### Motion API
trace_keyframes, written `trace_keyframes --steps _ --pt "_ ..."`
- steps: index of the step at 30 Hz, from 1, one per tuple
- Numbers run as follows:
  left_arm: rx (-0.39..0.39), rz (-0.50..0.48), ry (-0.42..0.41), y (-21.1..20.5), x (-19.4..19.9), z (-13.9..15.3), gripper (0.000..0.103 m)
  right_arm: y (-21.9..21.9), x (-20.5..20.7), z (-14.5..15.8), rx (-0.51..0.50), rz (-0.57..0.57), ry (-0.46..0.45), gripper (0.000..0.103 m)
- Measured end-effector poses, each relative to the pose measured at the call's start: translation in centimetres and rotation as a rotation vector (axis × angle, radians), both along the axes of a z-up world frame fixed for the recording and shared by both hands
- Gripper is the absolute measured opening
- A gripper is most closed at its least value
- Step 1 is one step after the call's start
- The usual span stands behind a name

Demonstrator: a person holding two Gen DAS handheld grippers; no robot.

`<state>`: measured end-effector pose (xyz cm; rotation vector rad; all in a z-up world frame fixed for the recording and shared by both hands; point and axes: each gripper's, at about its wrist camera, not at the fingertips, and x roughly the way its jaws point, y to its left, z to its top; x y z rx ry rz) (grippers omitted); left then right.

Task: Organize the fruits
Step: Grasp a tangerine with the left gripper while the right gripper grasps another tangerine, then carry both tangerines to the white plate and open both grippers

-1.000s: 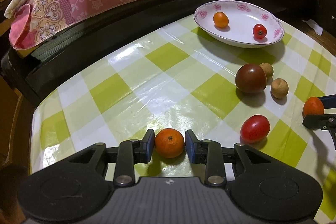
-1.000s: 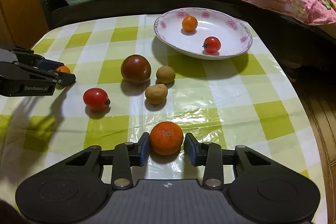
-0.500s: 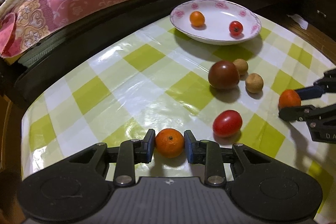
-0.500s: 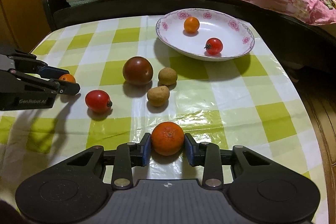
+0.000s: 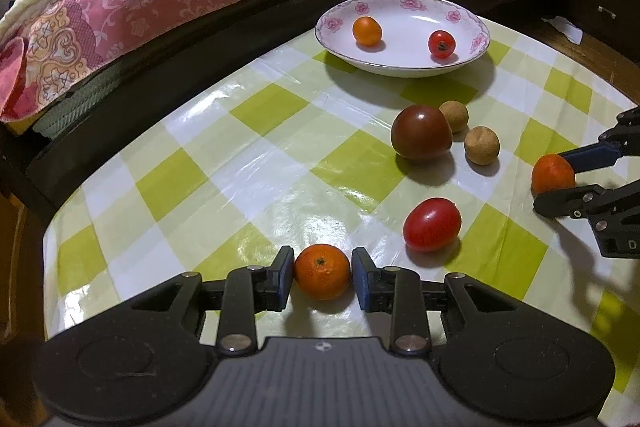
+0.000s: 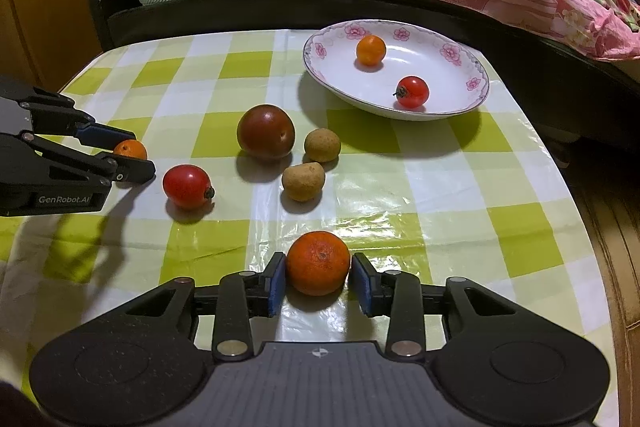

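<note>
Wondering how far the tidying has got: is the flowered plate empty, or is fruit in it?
Not empty. The plate holds two pieces: a small orange fruit and a small red tomato.

Dim warm indoor light, glare on glossy tablecloth (image 5: 256, 163), soft shadows under fruit, heavy fisheye bending, dark vignetted corners.

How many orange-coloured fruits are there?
3. One orange fruit lies in the plate; one sits between the left gripper fingers; one sits between the right gripper fingers. None seems hidden.
</note>
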<state>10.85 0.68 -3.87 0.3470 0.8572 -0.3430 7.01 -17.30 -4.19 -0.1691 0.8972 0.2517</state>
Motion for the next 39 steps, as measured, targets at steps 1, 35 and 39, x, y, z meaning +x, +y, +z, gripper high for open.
trace_keyframes --steps 1,35,39 --pt "0.003 -0.001 -0.003 0.0 0.0 0.0 0.040 -0.1 0.0 0.0 0.004 -0.004 -0.001 0.037" --pt "-0.075 0.005 -0.019 -2.0 1.2 2.4 0.038 0.0 1.2 1.8 0.082 -0.026 -0.035 0.029" --pt "-0.082 -0.005 -0.028 -3.2 2.0 2.9 0.038 -0.5 1.9 2.6 0.114 -0.049 -0.051 0.029"
